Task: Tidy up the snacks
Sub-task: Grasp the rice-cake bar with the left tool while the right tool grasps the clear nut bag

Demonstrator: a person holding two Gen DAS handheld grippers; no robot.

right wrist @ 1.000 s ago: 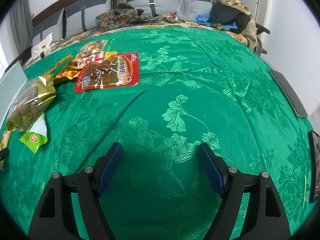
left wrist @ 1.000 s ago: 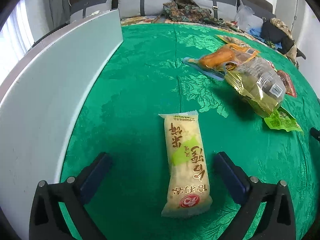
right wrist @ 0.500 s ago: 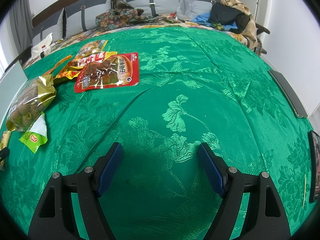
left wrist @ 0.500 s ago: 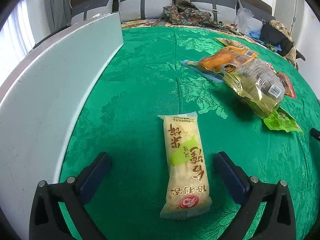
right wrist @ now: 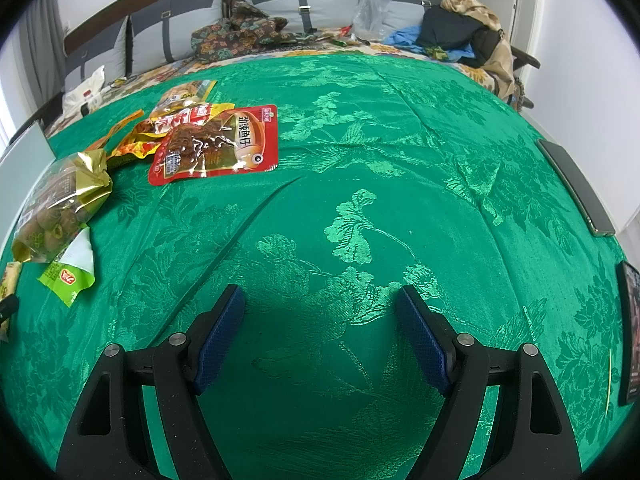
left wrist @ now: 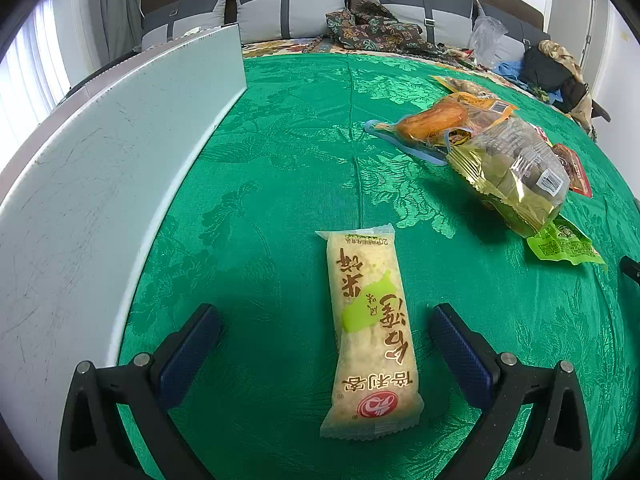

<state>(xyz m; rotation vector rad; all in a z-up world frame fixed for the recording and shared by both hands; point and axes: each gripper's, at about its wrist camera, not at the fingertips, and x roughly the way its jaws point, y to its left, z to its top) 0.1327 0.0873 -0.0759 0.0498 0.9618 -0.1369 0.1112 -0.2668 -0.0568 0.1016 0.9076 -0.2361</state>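
We see the left hand-held gripper with its jaws spread wide over the green cloth, and the rice cracker pack lies flat on the cloth between them. Neither pad touches the pack; there is a clear gap of cloth on each side, wider on the left. The pack runs lengthwise away from the gripper, its red logo end nearest us.

Taking the rice cracker pack as our landmark: to its left, well apart, stands a pale grey board on edge along the cloth's border. Beyond the pack and to its right lies the pile of other snacks: a gold bag, an orange pouch just behind the bag and touching it, and a small green packet poking out from under the bag's near end. A red pouch shows at the bag's far side.

Our right hand-held gripper is also wide open and holds nothing; only bare cloth lies between its blue pads. In this view the red pouch lies flat at upper left, the gold bag nearer the left edge, the green packet just below it. The cracker pack's tip barely shows at the far left edge. A dark phone lies at the cloth's right border.
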